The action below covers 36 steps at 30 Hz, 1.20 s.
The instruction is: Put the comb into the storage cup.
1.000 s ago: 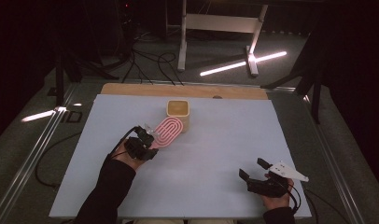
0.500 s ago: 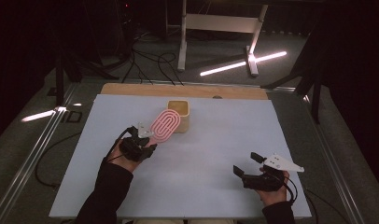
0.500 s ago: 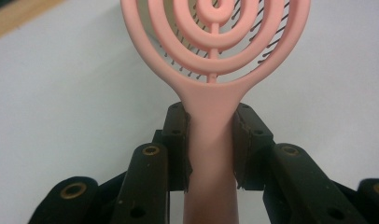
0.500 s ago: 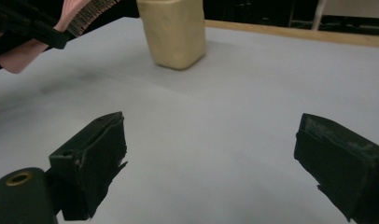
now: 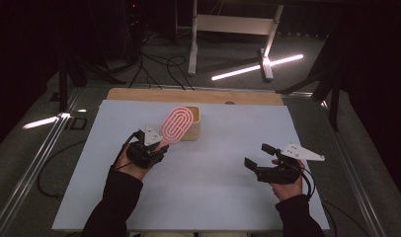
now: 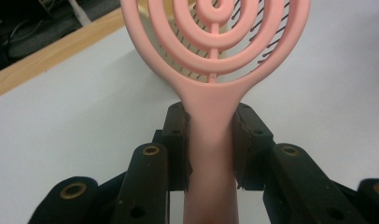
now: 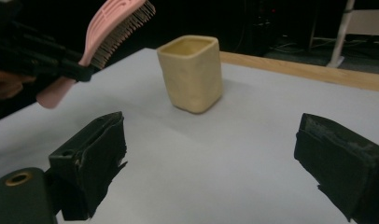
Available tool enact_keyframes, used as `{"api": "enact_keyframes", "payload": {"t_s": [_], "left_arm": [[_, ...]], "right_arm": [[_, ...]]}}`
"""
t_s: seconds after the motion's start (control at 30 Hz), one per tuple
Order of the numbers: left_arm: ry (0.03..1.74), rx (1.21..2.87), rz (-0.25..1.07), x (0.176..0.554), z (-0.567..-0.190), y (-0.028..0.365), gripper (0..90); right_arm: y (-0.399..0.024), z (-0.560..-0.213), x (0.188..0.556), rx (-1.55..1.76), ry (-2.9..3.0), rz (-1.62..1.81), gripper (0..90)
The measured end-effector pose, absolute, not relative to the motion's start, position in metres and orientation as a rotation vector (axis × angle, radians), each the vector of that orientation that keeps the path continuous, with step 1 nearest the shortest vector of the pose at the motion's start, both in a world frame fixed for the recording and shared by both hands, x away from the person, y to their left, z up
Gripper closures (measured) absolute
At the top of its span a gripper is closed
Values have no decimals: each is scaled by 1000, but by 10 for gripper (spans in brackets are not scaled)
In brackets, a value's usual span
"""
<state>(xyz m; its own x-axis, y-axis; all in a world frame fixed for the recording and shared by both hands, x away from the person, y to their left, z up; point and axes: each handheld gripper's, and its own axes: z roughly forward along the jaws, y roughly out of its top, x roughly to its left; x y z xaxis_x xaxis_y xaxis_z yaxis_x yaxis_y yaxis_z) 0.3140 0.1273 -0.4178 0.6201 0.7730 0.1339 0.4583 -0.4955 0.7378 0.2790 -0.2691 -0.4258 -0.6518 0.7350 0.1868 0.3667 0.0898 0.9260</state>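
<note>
Left tongs (image 5: pixel 156 148), clenched on the pink hairbrush (image 5: pixel 176 124), have raised it beside the cup (image 5: pixel 194 123). Right tongs (image 5: pixel 260 157) rest released, well apart; insertion likely follows.

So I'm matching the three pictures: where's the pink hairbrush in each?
High view: pink hairbrush left of centre, overlapping the yellow cup.
Left gripper view: top centre, handle between the tongs.
Right gripper view: top left.
Shared landmark: the yellow cup.

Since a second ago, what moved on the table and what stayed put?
The left tool kept its hold on the pink hairbrush and tilted it up, head rising over the yellow cup. The right tool, open, moved left toward the middle. The cup stayed where it was.
</note>
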Motion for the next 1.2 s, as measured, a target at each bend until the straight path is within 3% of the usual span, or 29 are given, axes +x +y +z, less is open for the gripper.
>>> {"api": "enact_keyframes", "payload": {"t_s": [1.2], "left_arm": [[762,2047,754,289,-395,95,700]], "right_arm": [[-167,-375,331,926,2270,1738,86]]}}
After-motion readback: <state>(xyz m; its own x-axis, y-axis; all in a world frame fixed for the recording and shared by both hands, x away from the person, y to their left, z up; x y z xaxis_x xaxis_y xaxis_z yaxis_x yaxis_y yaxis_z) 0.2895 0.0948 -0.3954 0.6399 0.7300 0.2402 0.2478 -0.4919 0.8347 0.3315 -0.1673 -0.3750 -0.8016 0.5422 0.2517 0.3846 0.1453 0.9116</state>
